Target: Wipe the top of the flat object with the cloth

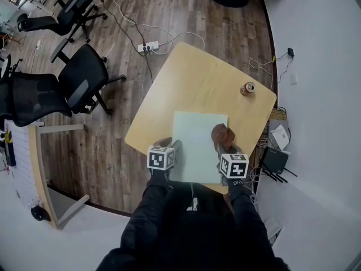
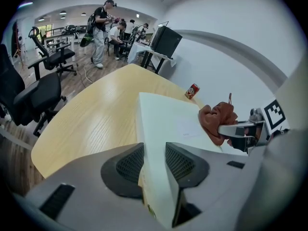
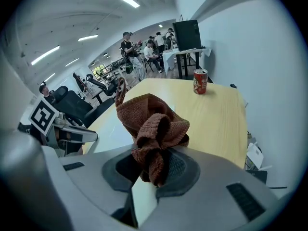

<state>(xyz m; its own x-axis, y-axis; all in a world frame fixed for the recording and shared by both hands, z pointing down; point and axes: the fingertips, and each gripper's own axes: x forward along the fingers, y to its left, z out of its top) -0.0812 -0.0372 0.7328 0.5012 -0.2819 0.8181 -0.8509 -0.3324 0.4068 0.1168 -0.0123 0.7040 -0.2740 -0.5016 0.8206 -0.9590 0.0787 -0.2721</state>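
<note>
Wood-plank flooring and black office chairs (image 1: pixel 84 75) surround a light wooden table (image 1: pixel 203 75). A pale green board (image 1: pixel 197 143) lies flat at the table's near edge. The left gripper (image 2: pixel 154 165) is clenched on the board's near-left edge, with the panel running between its pads. The right gripper (image 3: pixel 154 170) grasps a brown knitted cloth (image 3: pixel 151 124), bunched into a thick knot that sits over the board's near-right part. A red drink can (image 1: pixel 247 88) stands well apart at the far right of the table.

The likeliest trouble seems to be the cloth itself. It is wadded, so only a small lump would meet the surface, and strokes could leave strips unwiped. Dragging against the board's friction could also pull the knot loose from the jaws. The board sits close to the table's near edge, so a hard pull toward the person might slide it off if the left grip slackens. A twisting left hold could lift one side and make the wipe skip.
</note>
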